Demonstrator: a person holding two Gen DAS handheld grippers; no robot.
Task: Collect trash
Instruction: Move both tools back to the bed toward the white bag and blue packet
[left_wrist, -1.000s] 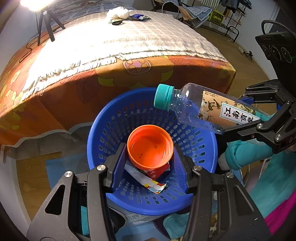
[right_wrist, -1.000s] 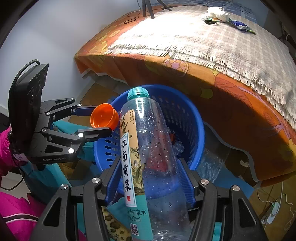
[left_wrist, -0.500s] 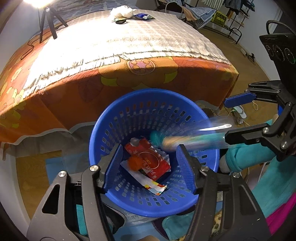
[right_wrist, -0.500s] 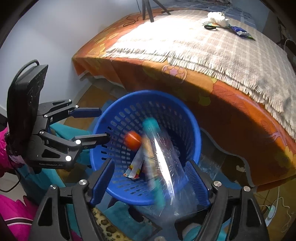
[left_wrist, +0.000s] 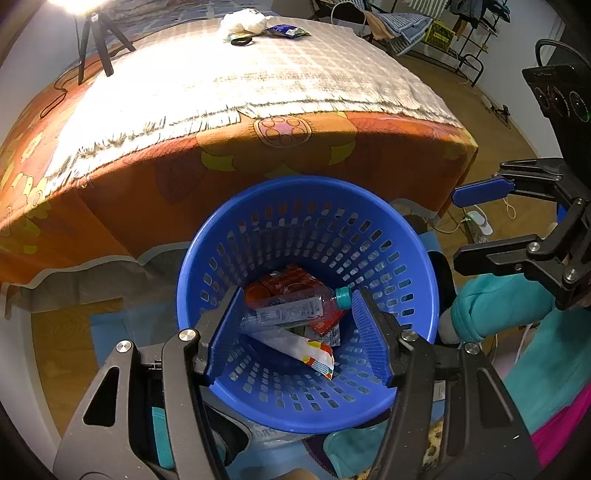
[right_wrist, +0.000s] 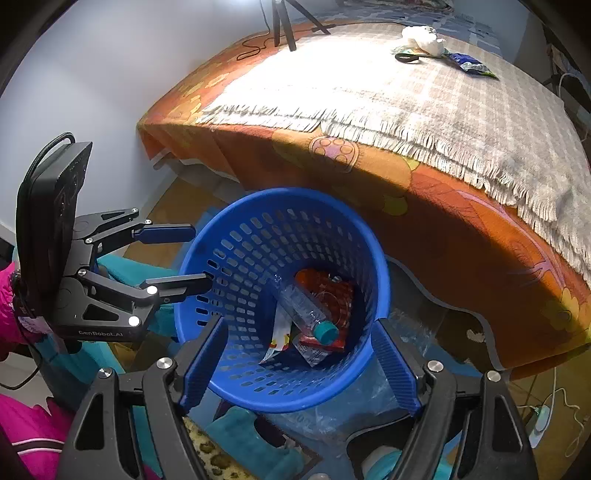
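left gripper (left_wrist: 299, 334) jaws just opened, empty | right gripper (right_wrist: 299, 363) jaws just opened, empty | water bottle (left_wrist: 291, 310) below both, in laundry basket (left_wrist: 258, 206)

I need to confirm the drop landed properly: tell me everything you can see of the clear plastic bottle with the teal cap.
The clear plastic bottle with the teal cap lies on its side at the bottom of the blue perforated plastic basket, capped and apparently empty, with a pale printed label round its body. It rests across a red snack wrapper and beside a white wrapper with coloured print. An orange round piece sits at its base end. Neither gripper touches it.
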